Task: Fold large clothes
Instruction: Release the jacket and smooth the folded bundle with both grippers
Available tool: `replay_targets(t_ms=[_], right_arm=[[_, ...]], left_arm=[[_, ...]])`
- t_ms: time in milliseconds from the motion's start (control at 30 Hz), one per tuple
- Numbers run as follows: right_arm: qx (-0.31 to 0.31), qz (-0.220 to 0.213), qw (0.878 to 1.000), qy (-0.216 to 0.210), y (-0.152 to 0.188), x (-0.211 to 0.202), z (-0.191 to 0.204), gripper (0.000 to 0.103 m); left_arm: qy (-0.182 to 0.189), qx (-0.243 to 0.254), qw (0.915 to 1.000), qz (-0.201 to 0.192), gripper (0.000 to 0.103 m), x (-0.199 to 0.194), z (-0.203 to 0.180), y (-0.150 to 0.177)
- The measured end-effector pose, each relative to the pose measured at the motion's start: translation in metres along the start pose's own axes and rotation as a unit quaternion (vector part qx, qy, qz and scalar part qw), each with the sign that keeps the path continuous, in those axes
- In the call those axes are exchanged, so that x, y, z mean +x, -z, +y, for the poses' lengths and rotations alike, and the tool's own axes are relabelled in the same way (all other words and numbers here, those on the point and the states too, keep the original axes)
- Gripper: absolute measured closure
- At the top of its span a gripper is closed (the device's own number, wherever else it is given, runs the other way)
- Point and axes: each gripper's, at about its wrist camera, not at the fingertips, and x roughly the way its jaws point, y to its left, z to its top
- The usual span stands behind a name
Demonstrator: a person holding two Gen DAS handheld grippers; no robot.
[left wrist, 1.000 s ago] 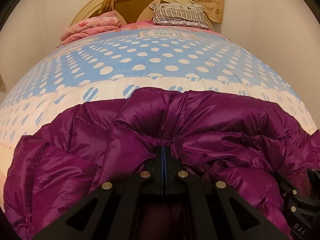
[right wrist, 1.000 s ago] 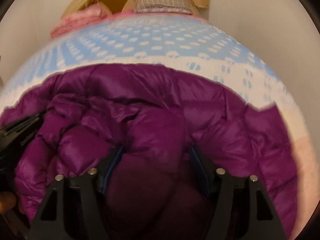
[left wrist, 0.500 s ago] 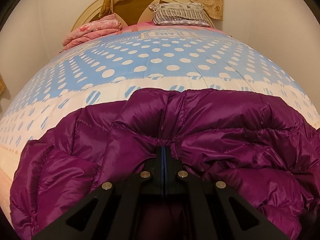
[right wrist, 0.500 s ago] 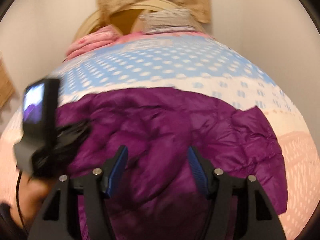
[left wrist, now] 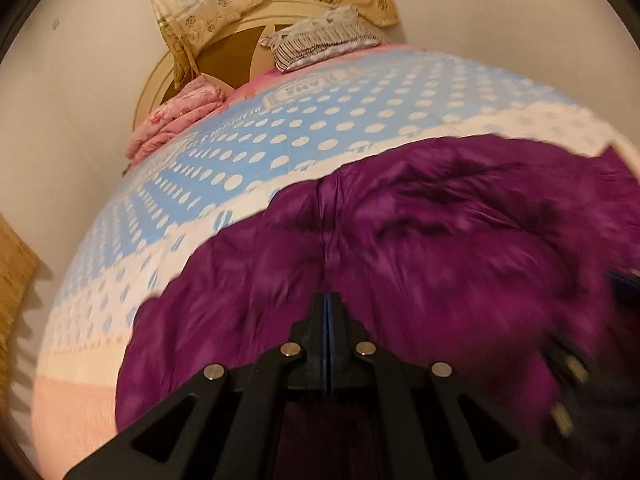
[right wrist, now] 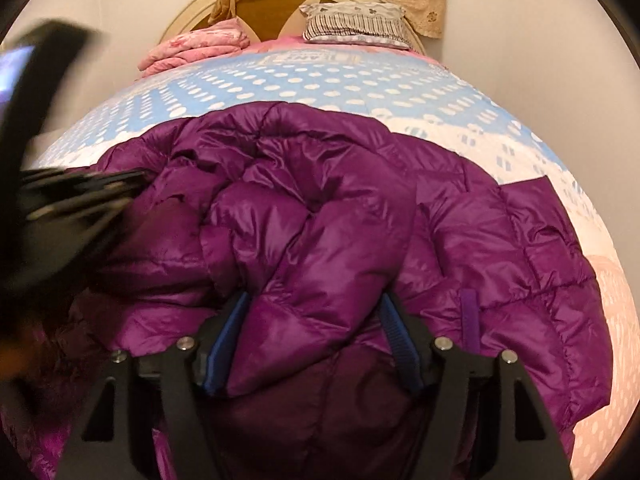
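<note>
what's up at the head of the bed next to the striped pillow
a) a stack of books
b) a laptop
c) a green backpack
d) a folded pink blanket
d: a folded pink blanket lies left of the striped pillow against the headboard.

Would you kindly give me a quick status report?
Left gripper shut on purple jacket. Right gripper open, straddling a bunched fold. Jacket lies rumpled on bed.
</note>
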Motion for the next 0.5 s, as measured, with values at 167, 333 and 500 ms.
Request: replay_targets(t_ms=[167,333,500], right_arm=[[0.007,0.017,1.000,-0.010,-0.002,-0.011,-0.007,0.029],[0.067,-0.029,0.995,-0.062,0.015,-0.098,-0.040,0.029],[0.062,-0.081,0.993,-0.064,0.064,-0.207,-0.078,0.012]], left_arm=[[0.073,-0.039,0.9966,0.005,0.103,-0.059,0.025,0.039],[0.141,-0.088,0.9861,-0.005,0.103,-0.110,0.055,0.087],[0.174,-0.131,0.9760,-0.005,0.103,-0.152,0.084,0.146]])
